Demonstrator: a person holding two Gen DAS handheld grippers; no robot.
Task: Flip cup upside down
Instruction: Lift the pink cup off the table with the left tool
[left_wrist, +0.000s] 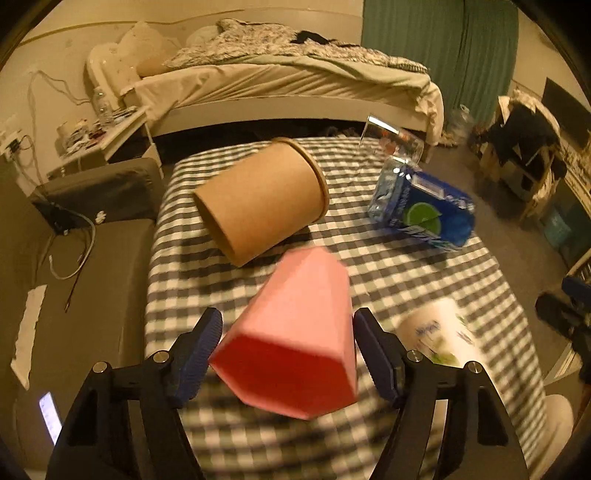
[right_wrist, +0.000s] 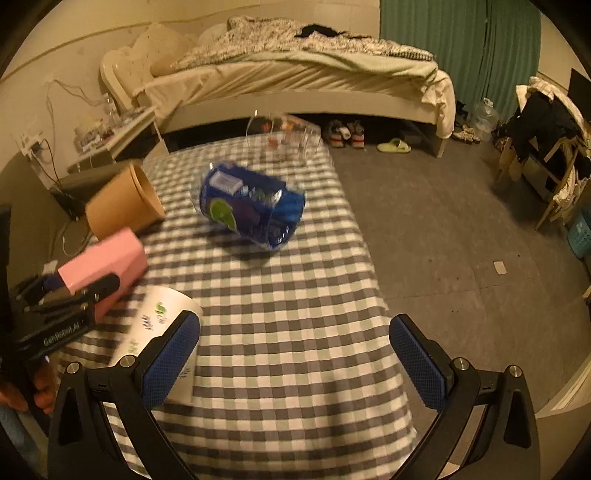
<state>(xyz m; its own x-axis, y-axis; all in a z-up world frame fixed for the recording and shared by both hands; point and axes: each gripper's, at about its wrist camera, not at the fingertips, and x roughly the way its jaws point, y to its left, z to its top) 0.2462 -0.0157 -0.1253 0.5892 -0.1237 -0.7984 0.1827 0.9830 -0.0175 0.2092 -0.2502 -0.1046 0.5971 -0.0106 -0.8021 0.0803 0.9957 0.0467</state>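
Observation:
A pink faceted cup (left_wrist: 295, 332) sits tilted between the fingers of my left gripper (left_wrist: 288, 350), its open mouth toward the camera and its base pointing away, above the checkered table (left_wrist: 406, 277). The fingers stand close on both sides of it; in the right wrist view the left gripper (right_wrist: 62, 306) grips the pink cup (right_wrist: 107, 266) at the far left. My right gripper (right_wrist: 295, 354) is open and empty over the table's near part.
A brown paper cup (left_wrist: 262, 199) lies on its side. A blue-labelled clear cup (left_wrist: 424, 206) and a clear glass (left_wrist: 395, 140) lie further back. A white printed cup (right_wrist: 162, 332) lies beside my right gripper's left finger. A bed stands behind; floor lies to the right.

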